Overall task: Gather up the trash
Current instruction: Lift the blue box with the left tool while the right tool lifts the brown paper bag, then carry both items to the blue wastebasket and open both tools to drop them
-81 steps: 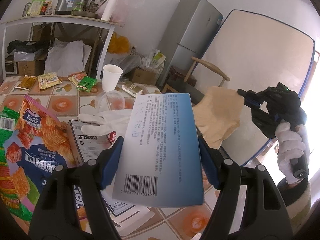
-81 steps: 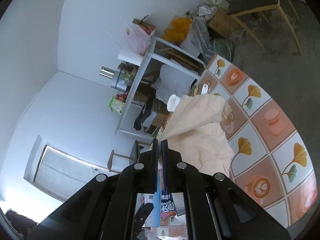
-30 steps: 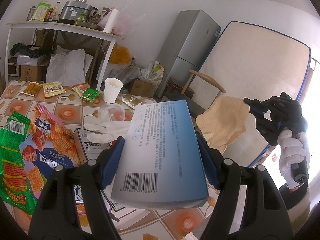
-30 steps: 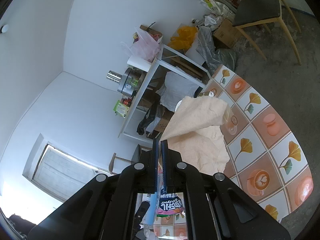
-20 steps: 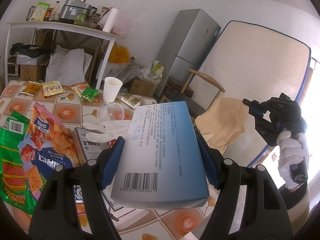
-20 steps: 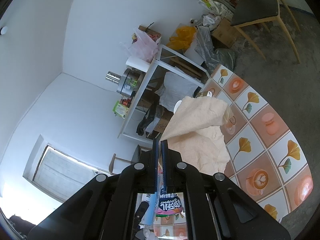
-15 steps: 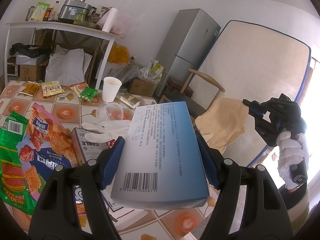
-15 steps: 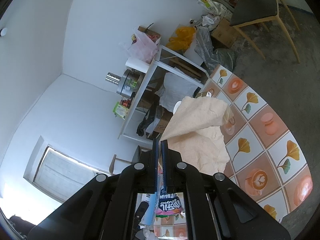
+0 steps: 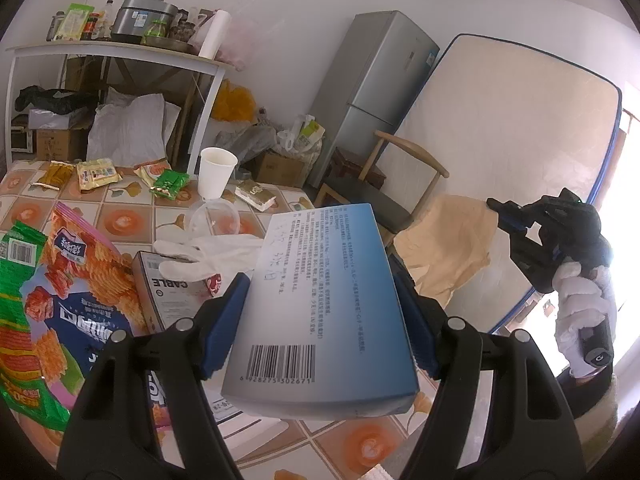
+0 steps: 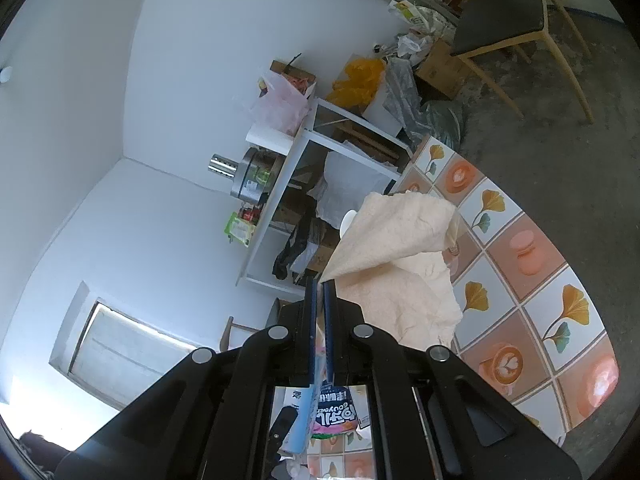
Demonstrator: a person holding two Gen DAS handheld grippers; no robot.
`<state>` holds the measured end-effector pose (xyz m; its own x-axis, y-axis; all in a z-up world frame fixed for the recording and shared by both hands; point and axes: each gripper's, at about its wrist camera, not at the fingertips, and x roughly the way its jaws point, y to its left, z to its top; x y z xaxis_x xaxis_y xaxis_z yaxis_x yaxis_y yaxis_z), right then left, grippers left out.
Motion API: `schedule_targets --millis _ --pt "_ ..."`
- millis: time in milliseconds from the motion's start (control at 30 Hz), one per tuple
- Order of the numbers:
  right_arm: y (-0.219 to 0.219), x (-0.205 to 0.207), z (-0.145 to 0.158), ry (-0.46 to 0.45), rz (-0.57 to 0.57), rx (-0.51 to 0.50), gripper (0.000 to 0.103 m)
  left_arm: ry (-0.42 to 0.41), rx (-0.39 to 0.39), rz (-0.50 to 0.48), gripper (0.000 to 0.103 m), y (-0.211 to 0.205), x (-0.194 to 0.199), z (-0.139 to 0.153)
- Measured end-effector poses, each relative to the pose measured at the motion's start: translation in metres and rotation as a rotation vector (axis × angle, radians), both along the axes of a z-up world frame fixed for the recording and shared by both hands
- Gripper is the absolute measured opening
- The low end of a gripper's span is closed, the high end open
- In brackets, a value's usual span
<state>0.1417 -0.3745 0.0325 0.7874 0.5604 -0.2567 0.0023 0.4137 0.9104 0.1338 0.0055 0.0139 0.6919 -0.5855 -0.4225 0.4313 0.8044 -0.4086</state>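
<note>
A blue box [image 9: 320, 304] was held flat between the blue pads of the left hand-held gripper [image 9: 320, 312], barcode side up, the jaws set wide across its breadth so that it was carried level above the tabletop [image 9: 352, 452] rather than resting on it. A crumpled brown paper [image 10: 396, 256] was pinched by one corner in the fully closed right hand-held gripper [image 10: 320, 292], its bulk left hanging free to the side; in the left view the same paper [image 9: 444, 248] was seen dangling off the table's edge from that gripper, which was grasped by a white-gloved hand [image 9: 580, 308]. Both pieces were probably being kept aloft for carrying to a bin, though no bin was seen in either view. Beneath and to the left of the box, further rubbish was left on the tiled tabletop: a chip bag [image 9: 80, 280], a green packet [image 9: 20, 300], a carton [image 9: 168, 288] marked CABLE with a white glove [image 9: 208, 252] draped over it, a paper cup [image 9: 216, 172], a clear lid [image 9: 216, 220] and several small wrappers [image 9: 168, 184]. By that look, much of the collecting remained to be done. Beyond the table a chair [image 9: 384, 184], a fridge [image 9: 372, 92] and a leaning mattress [image 9: 512, 128] were to be seen.
</note>
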Motion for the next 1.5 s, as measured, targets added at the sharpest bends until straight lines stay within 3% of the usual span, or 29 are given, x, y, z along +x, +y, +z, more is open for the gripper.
schedule_targets --millis 300,633,867,1133,1300,1500 --pt "-0.023 -0.024 -0.007 -0.008 -0.070 0.029 0.004 -0.004 0.009 -0.055 0.068 -0.015 0.001 0.007" --pt "-0.090 -0.089 -0.024 -0.010 -0.250 0.056 0.004 0.023 0.039 -0.291 0.068 -0.106 0.009 0.012" --pt "-0.154 -0.151 -0.047 0.021 -0.432 0.064 0.004 0.090 0.059 -0.500 0.068 -0.212 0.020 0.012" --pt "-0.215 -0.192 -0.099 0.112 -0.583 0.096 0.004 0.261 0.131 -0.706 0.068 -0.364 0.026 -0.023" --pt "-0.252 -0.192 -0.143 0.184 -0.641 0.139 0.004 0.344 0.225 -0.768 0.068 -0.448 0.033 -0.064" --pt "-0.299 -0.176 -0.199 0.268 -0.674 0.184 0.004 0.371 0.335 -0.777 0.068 -0.528 0.047 -0.110"
